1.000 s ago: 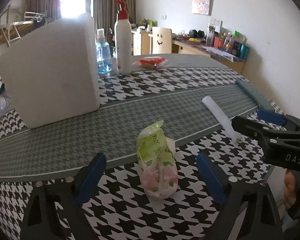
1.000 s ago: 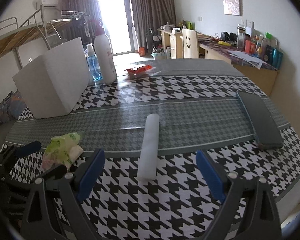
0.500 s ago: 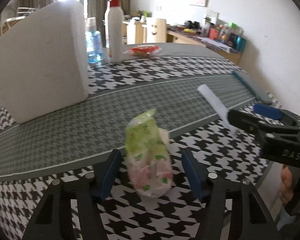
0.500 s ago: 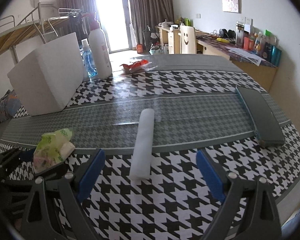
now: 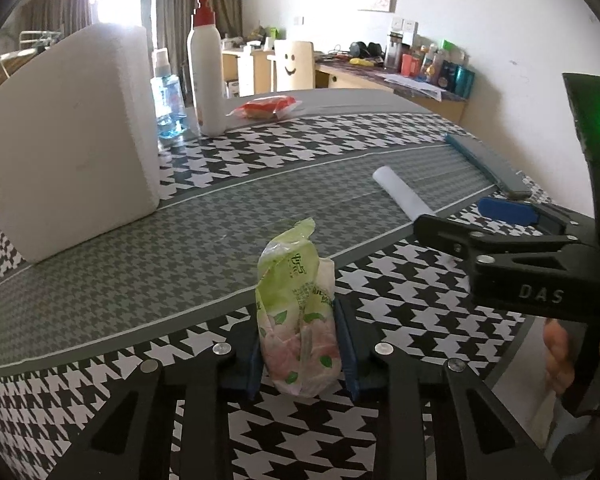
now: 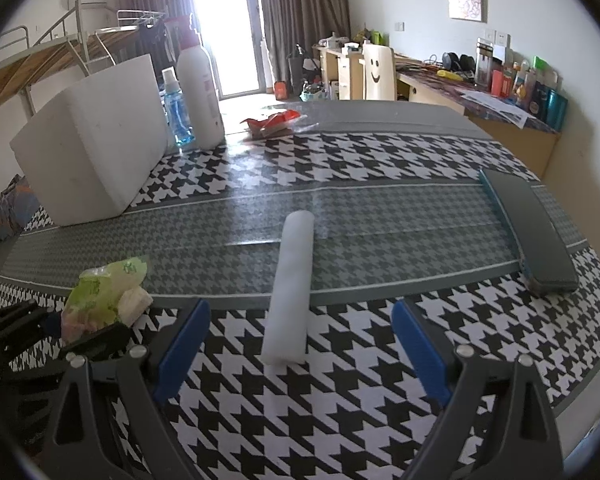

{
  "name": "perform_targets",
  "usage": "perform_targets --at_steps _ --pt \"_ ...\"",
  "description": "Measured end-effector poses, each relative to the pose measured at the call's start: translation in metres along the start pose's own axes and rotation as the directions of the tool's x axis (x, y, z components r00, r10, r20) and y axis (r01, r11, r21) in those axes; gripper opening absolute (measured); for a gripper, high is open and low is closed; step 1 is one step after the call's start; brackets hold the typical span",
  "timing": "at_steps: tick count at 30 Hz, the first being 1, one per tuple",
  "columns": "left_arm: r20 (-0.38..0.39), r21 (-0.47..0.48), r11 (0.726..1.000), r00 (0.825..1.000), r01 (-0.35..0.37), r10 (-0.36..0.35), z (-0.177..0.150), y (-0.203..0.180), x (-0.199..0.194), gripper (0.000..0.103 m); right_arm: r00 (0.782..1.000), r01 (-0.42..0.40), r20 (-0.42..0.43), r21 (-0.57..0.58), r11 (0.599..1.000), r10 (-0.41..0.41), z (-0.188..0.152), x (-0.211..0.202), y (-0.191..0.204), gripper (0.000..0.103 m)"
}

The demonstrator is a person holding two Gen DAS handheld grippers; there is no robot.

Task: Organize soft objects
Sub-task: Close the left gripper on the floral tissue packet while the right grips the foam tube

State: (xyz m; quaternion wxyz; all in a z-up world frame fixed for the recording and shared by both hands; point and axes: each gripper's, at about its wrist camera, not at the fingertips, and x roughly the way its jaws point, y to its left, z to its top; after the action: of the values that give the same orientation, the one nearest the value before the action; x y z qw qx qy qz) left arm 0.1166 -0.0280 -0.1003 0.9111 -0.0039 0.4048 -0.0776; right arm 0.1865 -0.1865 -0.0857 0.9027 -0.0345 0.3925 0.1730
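My left gripper (image 5: 302, 354) is shut on a green and pink soft packet (image 5: 298, 320), its blue pads pressed against both sides low over the table. The packet also shows in the right wrist view (image 6: 106, 298) at the left, held in the left gripper (image 6: 80, 330). A white foam roll (image 6: 292, 280) lies lengthwise ahead of my right gripper (image 6: 300, 354), which is open with its near end between the blue fingers (image 6: 182, 346). The roll shows in the left wrist view (image 5: 400, 196), with the right gripper (image 5: 460, 232) at its near end.
A big white foam block (image 5: 68, 136) stands at the back left, with a white pump bottle (image 5: 206, 76), a blue bottle (image 5: 166, 100) and a red packet (image 5: 266, 106) behind it. A flat grey case (image 6: 528, 228) lies at the table's right edge.
My left gripper has closed from wide open onto the green and pink packet. My right gripper has stayed open and kept its place at the foam roll.
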Motion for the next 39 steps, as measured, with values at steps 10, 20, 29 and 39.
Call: perform_targets --at_steps 10,20,29,39 --pt "0.037 -0.008 1.0 0.999 0.02 -0.02 0.003 0.004 -0.009 0.033 0.999 0.017 -0.037 -0.009 1.0 -0.018 0.001 0.009 0.005 0.063" --pt "0.056 -0.041 0.999 0.998 -0.006 0.008 0.003 0.014 -0.014 0.033 0.997 0.056 -0.052 -0.056 0.997 -0.059 0.0 0.015 0.014 0.045" --pt "0.083 -0.056 0.998 0.996 -0.033 0.038 0.004 0.026 -0.024 0.033 0.997 0.032 -0.063 -0.028 0.999 -0.034 0.005 0.017 0.011 0.021" --pt "0.109 -0.05 0.998 0.993 -0.045 0.051 0.007 0.03 -0.034 0.033 0.999 -0.042 -0.022 0.025 0.999 0.043 0.013 0.0 0.004 0.015"
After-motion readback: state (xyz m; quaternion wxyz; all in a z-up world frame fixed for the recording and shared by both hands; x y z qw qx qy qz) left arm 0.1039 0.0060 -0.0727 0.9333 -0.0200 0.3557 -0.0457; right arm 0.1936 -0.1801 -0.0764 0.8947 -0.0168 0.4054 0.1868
